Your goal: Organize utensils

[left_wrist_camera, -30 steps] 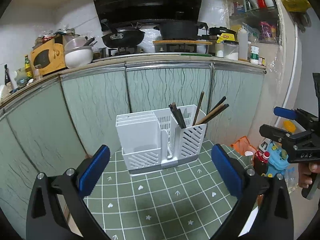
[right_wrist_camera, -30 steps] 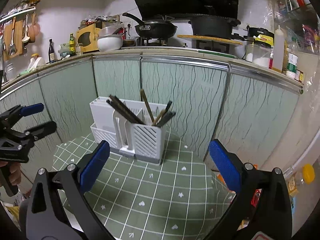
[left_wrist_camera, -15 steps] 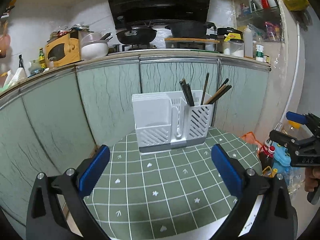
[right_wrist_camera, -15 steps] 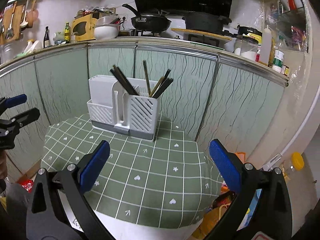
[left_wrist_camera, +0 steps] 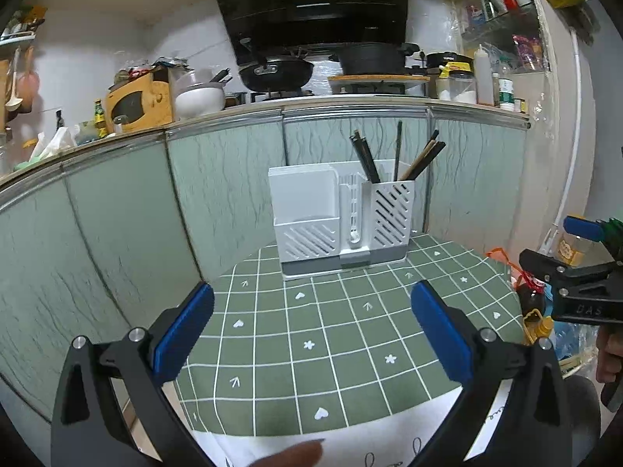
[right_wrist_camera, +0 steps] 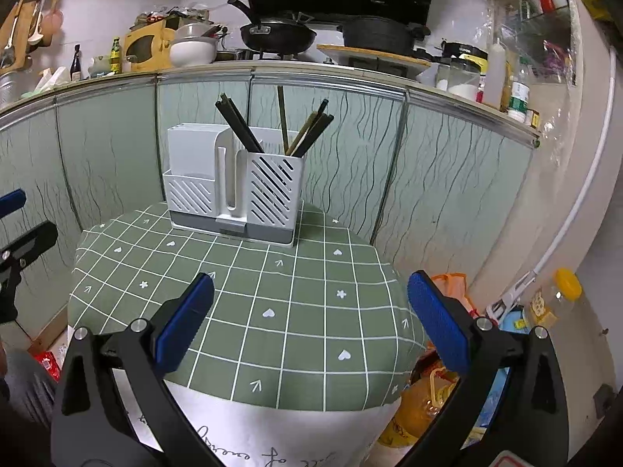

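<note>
The surface (right_wrist_camera: 296,311) is a small round one, covered with a green cloth that has a white grid and little white hearts, stars and arrows; a white cloth with dark handwriting hangs below its front edge. At the far side of the surface stands a white utensil holder (right_wrist_camera: 233,190) on a grey base. Its right compartment, with slanted slots, holds dark chopsticks (right_wrist_camera: 239,124) that lean to the left and some brown ones (right_wrist_camera: 307,132) that lean to the right. The left compartment shows nothing above its rim.

The left tongs (left_wrist_camera: 311,323) are wide apart and hold nothing, above the near part of the cloth. The right tongs (right_wrist_camera: 311,315) are also wide apart and hold nothing, near the front edge of the surface. In the left wrist view the right tongs appear at the right border, beside the surface.

Behind the surface runs a kitchen counter (left_wrist_camera: 350,111) with pale green cabinet doors (right_wrist_camera: 342,155) marked by wavy dark lines. On the counter are a black wok (right_wrist_camera: 278,35), a black pot (right_wrist_camera: 379,37) on a wooden board, a white bowl (right_wrist_camera: 192,48), a yellow box, bottles and jars. A black range hood (left_wrist_camera: 311,0) hangs above. On the floor at the right are an orange bag (right_wrist_camera: 451,284) and a bottle with a yellow cap (right_wrist_camera: 560,295).
</note>
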`<state>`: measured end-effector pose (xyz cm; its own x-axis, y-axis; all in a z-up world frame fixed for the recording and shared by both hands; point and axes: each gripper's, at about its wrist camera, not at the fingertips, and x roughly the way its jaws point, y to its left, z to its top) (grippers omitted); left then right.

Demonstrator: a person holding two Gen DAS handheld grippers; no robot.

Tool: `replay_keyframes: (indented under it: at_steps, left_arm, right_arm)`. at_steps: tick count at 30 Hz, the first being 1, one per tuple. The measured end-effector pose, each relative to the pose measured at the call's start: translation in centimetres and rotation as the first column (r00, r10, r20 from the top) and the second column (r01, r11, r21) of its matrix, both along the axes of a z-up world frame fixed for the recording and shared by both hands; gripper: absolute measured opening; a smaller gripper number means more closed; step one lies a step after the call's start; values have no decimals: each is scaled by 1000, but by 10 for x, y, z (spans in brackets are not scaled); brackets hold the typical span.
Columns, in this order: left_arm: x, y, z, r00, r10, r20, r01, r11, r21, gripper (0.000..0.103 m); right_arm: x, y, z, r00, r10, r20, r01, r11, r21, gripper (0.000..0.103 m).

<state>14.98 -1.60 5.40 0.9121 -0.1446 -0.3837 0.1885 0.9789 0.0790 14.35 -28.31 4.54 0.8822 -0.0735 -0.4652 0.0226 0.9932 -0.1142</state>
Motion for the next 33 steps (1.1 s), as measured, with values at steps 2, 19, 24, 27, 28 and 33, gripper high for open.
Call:
replay_keyframes:
  at_steps: [2,19,24,27,28,33]
  left_arm:
    - [-1,1,-4,1000,29,-9,-29,1000,-4,98]
    - [-2,10,-28,993,97,-61,-99,995,-23,98]
    - [-1,11,-28,993,101,-67,-103,994,-23,98]
    - [0,12,-27,993,99,-69,-101,994,-28,98]
    - [-1,12,-26,993,95,-69,-97,995,-30,98]
    - [-2,11,-23,994,94,-61,-95,995,-25,98]
  right_arm:
    - [-2,0,-5,1000,-5,-5,5,1000,5,96]
    - [-16,-6,-16,1000,-11,-17,11,1000,15,96]
    - [-19,-3,-11,1000,-6,-8,6,1000,15,96]
    - [-20,-1,-10,1000,0,-7,0,1000,14,96]
    - [-20,0,-9,1000,2,-6,-2,1000,14,96]
    - [-22,3,-6,1000,7,2,-7,1000,17,96]
